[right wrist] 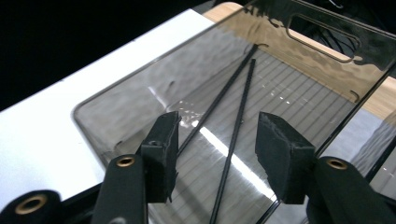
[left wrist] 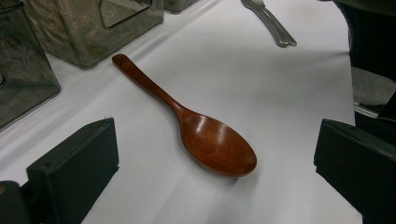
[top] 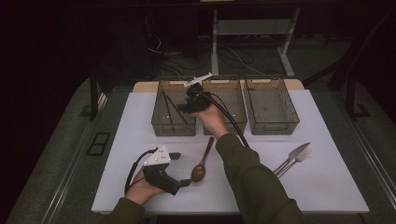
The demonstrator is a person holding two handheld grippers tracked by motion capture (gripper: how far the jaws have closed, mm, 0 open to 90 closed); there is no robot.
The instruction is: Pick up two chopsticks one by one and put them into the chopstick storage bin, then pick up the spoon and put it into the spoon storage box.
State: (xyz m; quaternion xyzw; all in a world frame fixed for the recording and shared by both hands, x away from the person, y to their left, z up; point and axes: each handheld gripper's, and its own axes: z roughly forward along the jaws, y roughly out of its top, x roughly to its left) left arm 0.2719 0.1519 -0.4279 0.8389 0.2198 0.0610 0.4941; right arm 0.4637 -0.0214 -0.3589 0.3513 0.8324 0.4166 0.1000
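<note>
Left gripper (top: 186, 182): nearest the table's front edge, black jaws spread wide and empty. It lies low on the white table cover (top: 327, 186), aimed at the bowl of the spoon.

Brown wooden spoon (left wrist: 196, 126): lies flat on the cover between the left jaws but well ahead of them, bowl toward the gripper, handle pointing toward the bins. Risk: the smooth, rounded bowl could skid out of a pinch, or one jaw could nudge it first and spin it aside.

Metal fork and knife (top: 293, 158): lie side by side on the person's right of the cover, untouched.

Right gripper (right wrist: 215, 154): poised over the left smoked-plastic bin (top: 161, 122), jaws partly open, nothing between them.

Two thin black chopsticks (right wrist: 233, 130): lie crossed on the ribbed floor of that bin, directly beyond the right jaws. Risk: a withdrawing jaw or its trailing cable could catch the rim and drag the light bin.

Two further matching bins (top: 272, 123): far row, apparently empty.
</note>
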